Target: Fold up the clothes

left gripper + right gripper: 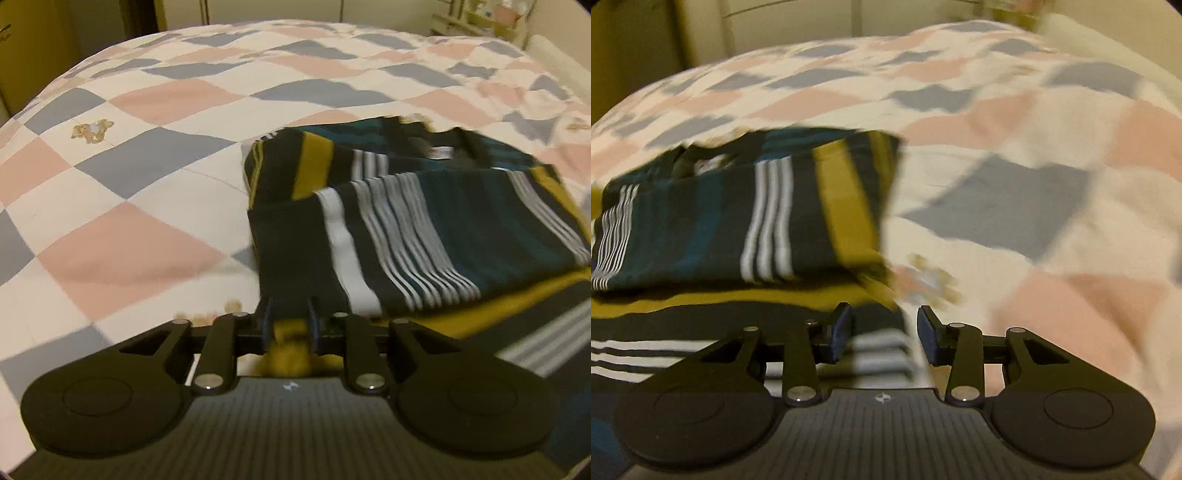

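Note:
A striped garment (424, 221), in black, teal, mustard and white, lies folded on the quilt. In the left wrist view its near left edge runs in between the pads of my left gripper (291, 325). The narrow gap there is filled with bunched black and mustard cloth, so this gripper is shut on it. In the right wrist view the same striped garment (738, 221) lies left of centre. My right gripper (884, 332) stands open over the garment's near right corner. White-striped cloth shows in the gap, and neither pad touches it.
A quilt of pink, grey-blue and white checks (147, 184) covers the bed on all sides of the garment; the same quilt (1034, 203) spreads to the right. Pale cupboard doors (794, 14) stand beyond the far edge. Cluttered shelves (491, 18) are at the far right.

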Demonstrator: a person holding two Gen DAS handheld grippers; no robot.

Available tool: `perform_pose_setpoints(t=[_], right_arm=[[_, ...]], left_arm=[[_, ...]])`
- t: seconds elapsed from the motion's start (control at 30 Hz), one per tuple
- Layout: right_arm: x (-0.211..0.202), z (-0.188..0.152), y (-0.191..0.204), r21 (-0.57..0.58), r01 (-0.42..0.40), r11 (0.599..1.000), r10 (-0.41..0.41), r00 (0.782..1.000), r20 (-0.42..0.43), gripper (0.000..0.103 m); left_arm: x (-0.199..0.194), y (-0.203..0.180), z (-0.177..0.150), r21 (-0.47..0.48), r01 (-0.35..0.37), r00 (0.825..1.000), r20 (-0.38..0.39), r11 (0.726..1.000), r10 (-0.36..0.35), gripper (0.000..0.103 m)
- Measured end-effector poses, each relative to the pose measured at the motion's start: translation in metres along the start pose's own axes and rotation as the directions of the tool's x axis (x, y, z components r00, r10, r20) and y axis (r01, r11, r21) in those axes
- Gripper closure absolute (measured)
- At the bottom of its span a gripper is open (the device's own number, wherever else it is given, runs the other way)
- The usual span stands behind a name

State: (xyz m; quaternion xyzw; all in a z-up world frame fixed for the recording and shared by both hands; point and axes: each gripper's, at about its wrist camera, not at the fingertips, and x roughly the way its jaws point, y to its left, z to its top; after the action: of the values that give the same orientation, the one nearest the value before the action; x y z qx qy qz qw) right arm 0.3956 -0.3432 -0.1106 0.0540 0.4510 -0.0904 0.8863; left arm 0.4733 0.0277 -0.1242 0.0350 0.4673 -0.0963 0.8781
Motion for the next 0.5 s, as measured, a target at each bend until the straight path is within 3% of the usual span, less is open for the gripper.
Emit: perform_pose_setpoints(t=[0.1, 0.17, 0.33, 0.5], right_arm=[[-0.034, -0.023, -0.008, 0.054, -0.05, 0.997, 0.048, 0.998, 0.031, 0.062], [-0.047, -0.044, -0.004, 0.028, -0.076, 0.997, 0.076, 0.997, -0.009, 0.063], [-0.065, -0.102, -0.004, 0.004, -0.044, 0.999, 0.044, 0.983, -0.179, 0.064], [-0.095, -0.145, -0.02, 0.026, -0.128, 0.991, 0.131, 0.964, -0.233, 0.065]], left_arm=[[-0.027, -0.009, -0.029, 0.021, 0.061, 0.998, -0.019, 0.998, -0.061, 0.086], [-0.037, -0.016, -0.058, 0.036, 0.081, 0.994, -0.073, 0.996, -0.079, 0.086], [-0.071, -0.019, -0.128, 0.021, 0.068, 0.986, -0.155, 0.997, -0.064, 0.086], [-0.112, -0.016, -0.189, -0.008, 0.034, 0.976, -0.215, 0.999, -0.035, 0.088]])
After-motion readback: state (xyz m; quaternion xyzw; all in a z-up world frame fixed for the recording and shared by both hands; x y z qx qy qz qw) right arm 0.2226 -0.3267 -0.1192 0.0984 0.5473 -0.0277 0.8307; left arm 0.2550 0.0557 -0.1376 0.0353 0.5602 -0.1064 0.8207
